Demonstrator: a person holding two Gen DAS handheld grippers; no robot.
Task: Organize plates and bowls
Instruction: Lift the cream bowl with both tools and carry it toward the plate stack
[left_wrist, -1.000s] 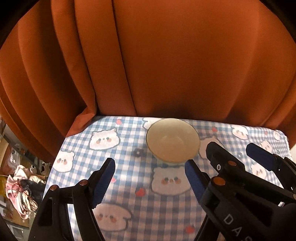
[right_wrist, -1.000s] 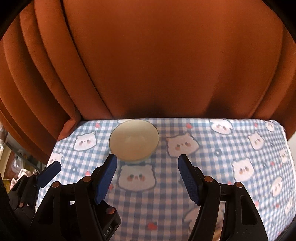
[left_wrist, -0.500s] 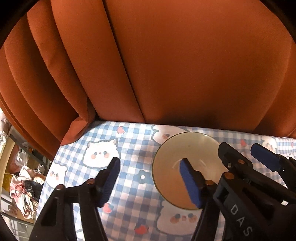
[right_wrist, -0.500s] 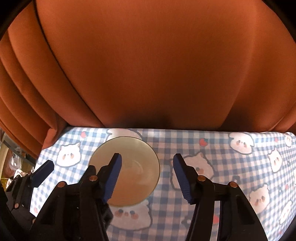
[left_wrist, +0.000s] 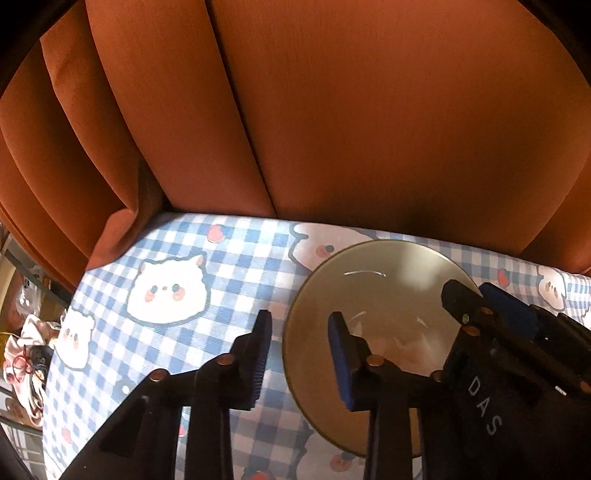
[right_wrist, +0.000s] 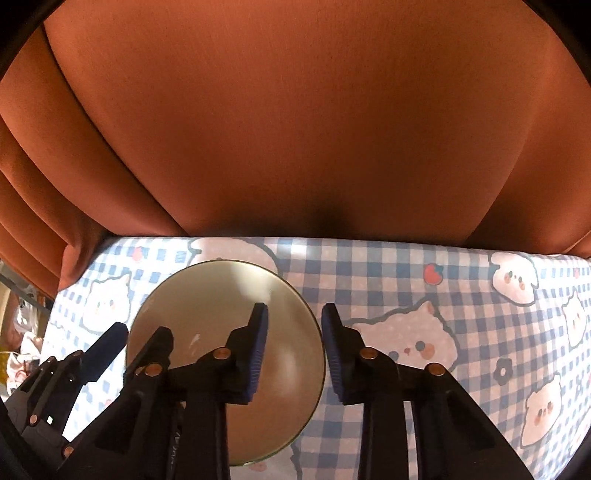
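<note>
A pale beige bowl (left_wrist: 384, 295) (right_wrist: 207, 306) stands upright on the blue-and-white checked tablecloth (left_wrist: 177, 251) (right_wrist: 406, 280). My left gripper (left_wrist: 300, 356) straddles the bowl's left rim, one blue pad outside and one inside. Its jaws are closing, with a gap still visible on both sides of the rim. My right gripper (right_wrist: 293, 350) straddles the right rim the same way and is closing too. Its outer pad is close to the rim, its inner pad clear of it. Each gripper also shows in the other's view: right gripper (left_wrist: 495, 314), left gripper (right_wrist: 107, 347).
An orange curtain (left_wrist: 332, 110) (right_wrist: 295, 129) hangs right behind the table's far edge. The table's left edge drops off to a cluttered floor with a pink bundle (left_wrist: 26, 350). Open checked cloth with white animal faces stretches to the bowl's right (right_wrist: 498, 332).
Both grippers came down and forward onto the bowl, which now looks much larger. Their jaws narrowed from wide open, and each now has a side of the rim between its pads.
</note>
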